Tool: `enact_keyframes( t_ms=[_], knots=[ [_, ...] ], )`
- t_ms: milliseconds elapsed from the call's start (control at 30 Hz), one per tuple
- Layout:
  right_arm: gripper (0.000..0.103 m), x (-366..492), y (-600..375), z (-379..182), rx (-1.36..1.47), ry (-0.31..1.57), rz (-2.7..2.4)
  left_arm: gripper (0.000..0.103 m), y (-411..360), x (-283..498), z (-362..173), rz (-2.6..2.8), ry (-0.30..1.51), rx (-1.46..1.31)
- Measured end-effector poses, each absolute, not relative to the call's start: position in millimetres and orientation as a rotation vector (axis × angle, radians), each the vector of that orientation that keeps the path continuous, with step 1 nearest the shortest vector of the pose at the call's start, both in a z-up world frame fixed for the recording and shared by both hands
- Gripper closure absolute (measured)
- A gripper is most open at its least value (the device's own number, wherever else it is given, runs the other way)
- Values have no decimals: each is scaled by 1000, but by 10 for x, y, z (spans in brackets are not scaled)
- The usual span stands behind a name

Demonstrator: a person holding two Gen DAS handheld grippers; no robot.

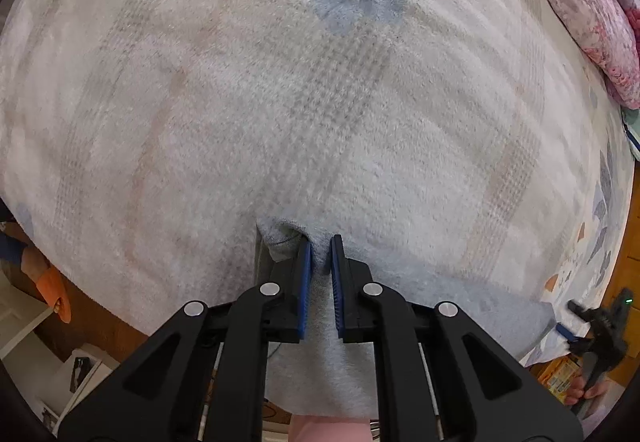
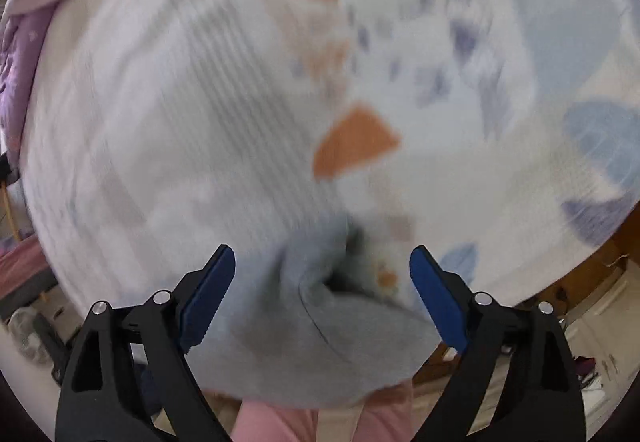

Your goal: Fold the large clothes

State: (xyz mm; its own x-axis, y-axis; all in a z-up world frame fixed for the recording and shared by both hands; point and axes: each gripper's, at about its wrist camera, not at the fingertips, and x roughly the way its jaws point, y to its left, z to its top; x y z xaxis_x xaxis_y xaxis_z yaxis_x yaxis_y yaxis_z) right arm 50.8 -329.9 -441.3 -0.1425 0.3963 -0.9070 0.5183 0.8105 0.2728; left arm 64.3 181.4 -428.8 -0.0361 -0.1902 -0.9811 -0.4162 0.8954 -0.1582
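A light grey-blue fleece garment (image 1: 320, 362) hangs over the near edge of the bed. In the left wrist view my left gripper (image 1: 321, 242) is shut on a bunched fold of its edge, with cloth pinched between the blue pads. The right wrist view is blurred. There my right gripper (image 2: 322, 262) is open, its blue pads (image 2: 436, 298) set wide apart. A crumpled corner of the same garment (image 2: 320, 342) lies between the pads without touching either. The right gripper's black body (image 1: 600, 326) also appears at the lower right of the left wrist view.
A white plush blanket (image 1: 280, 81) with grey checks and blue and orange patches covers the bed. A pink floral quilt (image 1: 580, 1) is heaped at the far right. Wooden floor (image 1: 628, 242), a foot in an orange slipper (image 1: 56, 294) and pink trouser legs (image 2: 280, 422) border the near edge.
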Motion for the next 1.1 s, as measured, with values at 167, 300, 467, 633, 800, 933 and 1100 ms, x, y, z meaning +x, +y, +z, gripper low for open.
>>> enact_keyframes(
  t_ms=[167, 300, 467, 633, 800, 933, 1100],
  knots=[
    [53, 351, -3077, -4793, 889, 1829, 12, 93, 1792, 645, -4243, 187, 1616, -477],
    [82, 416, -3028, -4644, 923, 1745, -23, 93, 1749, 648, -4153, 178, 1620, -432],
    [90, 588, -3008, -4277, 875, 1657, -33, 97, 1825, 707, -3901, 196, 1510, -381],
    [92, 874, -3125, -4275, 842, 1645, -85, 97, 2035, 1145, -3873, 194, 1532, -442],
    [92, 1067, -3212, -4714, 904, 1730, -190, 95, 1990, 1233, -3987, 165, 1581, -384],
    [44, 1024, -3093, -4519, 783, 1733, -83, 35, 1800, 876, -4122, 108, 1669, -349],
    [10, 869, -3014, -4338, 625, 1736, -22, 28, 1779, 351, -4514, 118, 1798, -472]
  ],
)
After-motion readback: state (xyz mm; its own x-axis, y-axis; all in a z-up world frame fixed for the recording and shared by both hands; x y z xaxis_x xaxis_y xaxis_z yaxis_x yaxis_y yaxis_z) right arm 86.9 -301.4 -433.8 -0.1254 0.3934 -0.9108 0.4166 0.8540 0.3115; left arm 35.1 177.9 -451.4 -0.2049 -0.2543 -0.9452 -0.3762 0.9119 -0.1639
